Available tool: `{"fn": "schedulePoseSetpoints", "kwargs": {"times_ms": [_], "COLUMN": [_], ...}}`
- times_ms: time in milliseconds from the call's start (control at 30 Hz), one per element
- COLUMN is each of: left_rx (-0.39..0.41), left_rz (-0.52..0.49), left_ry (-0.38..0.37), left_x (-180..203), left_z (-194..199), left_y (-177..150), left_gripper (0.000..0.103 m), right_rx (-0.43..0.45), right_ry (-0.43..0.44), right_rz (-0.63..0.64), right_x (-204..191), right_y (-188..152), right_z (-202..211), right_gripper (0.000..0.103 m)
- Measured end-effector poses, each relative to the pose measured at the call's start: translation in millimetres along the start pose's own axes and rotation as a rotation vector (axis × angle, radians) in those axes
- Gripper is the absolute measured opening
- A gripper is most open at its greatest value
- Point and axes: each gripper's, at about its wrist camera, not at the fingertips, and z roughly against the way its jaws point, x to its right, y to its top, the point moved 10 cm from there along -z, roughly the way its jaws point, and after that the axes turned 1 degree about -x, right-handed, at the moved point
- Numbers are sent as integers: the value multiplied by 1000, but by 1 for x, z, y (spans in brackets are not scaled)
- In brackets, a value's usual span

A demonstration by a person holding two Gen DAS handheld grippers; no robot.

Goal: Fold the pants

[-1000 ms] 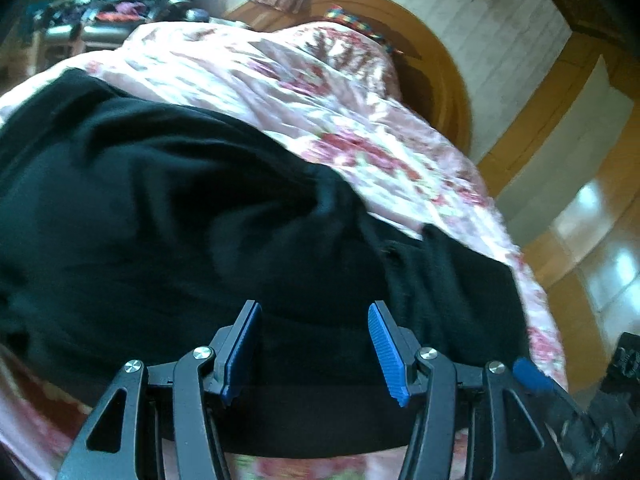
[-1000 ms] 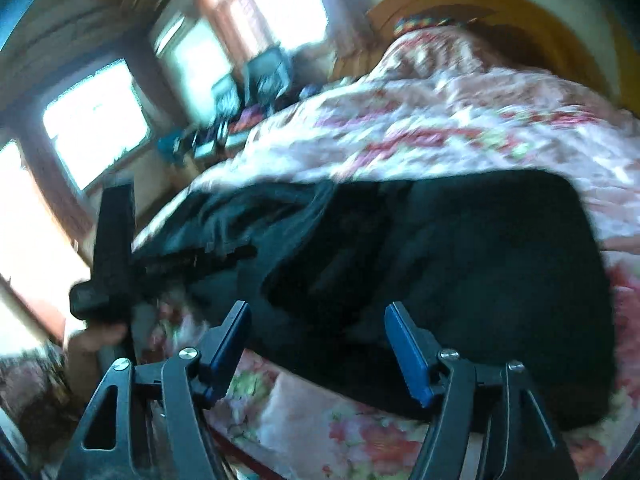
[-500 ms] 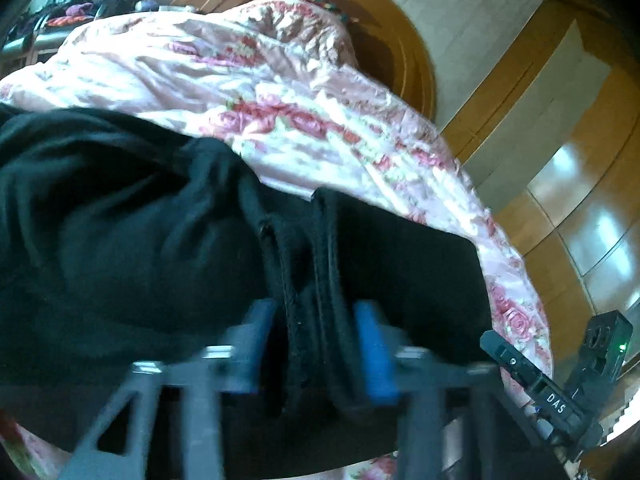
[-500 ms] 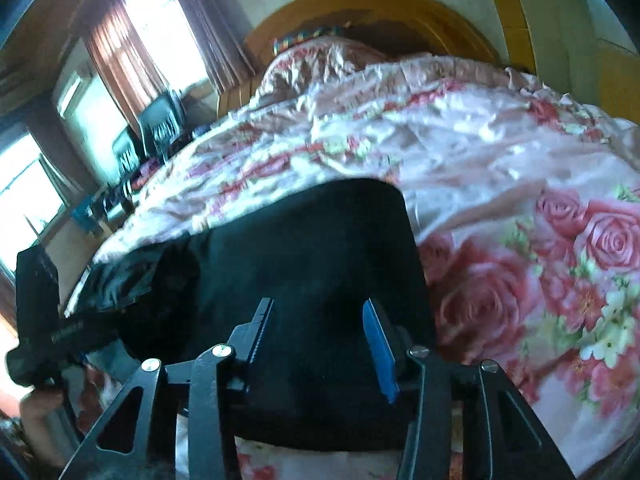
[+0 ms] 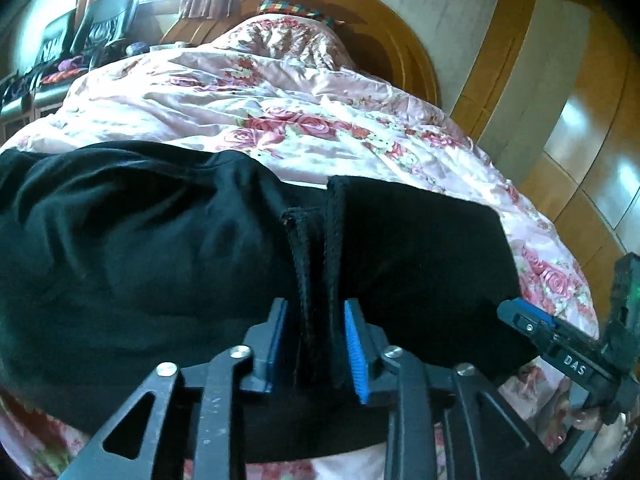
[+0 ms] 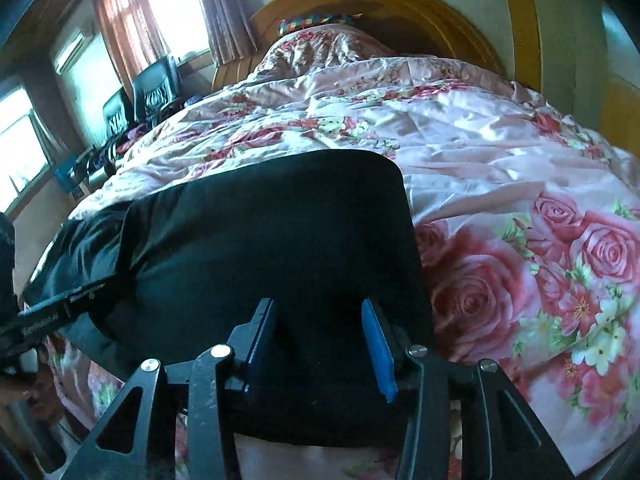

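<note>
Black pants [image 5: 140, 248] lie across the near edge of a bed with a pink floral cover. In the left wrist view my left gripper [image 5: 316, 344] is shut on a bunched ridge of hems and seams of the pants. In the right wrist view my right gripper [image 6: 320, 344] has its jaws narrowed around the near edge of the flat folded end of the pants [image 6: 280, 232], with cloth between the blue pads. The right gripper also shows at the right edge of the left wrist view [image 5: 560, 344].
The pink rose bed cover [image 6: 520, 184] spreads behind and to the right of the pants. A curved wooden headboard [image 5: 400, 28] stands at the far end. Black chairs [image 6: 152, 84] and a cluttered bench stand by the windows on the left. Wooden wall panels are on the right.
Both grippers went from wide open to closed on the near edge of the pants. The cloth at the left gripper has gathered into a raised ridge. Both cameras have moved in closer and lower.
</note>
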Motion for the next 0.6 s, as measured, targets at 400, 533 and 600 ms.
{"fn": "schedulePoseSetpoints", "kwargs": {"times_ms": [400, 533, 600], "left_rx": [190, 263, 301], "left_rz": [307, 463, 545], "left_ry": [223, 300, 331], "left_x": [-103, -147, -166], "left_z": [65, 88, 100], "left_y": [21, 13, 7], "left_gripper": [40, 47, 55], "right_rx": [-1, -4, -4], "right_ry": [8, -6, -5], "right_rz": [3, 28, 26], "right_x": [-3, -5, -5], "right_y": [0, -1, -1], "right_z": [0, 0, 0], "right_gripper": [55, 57, 58]}}
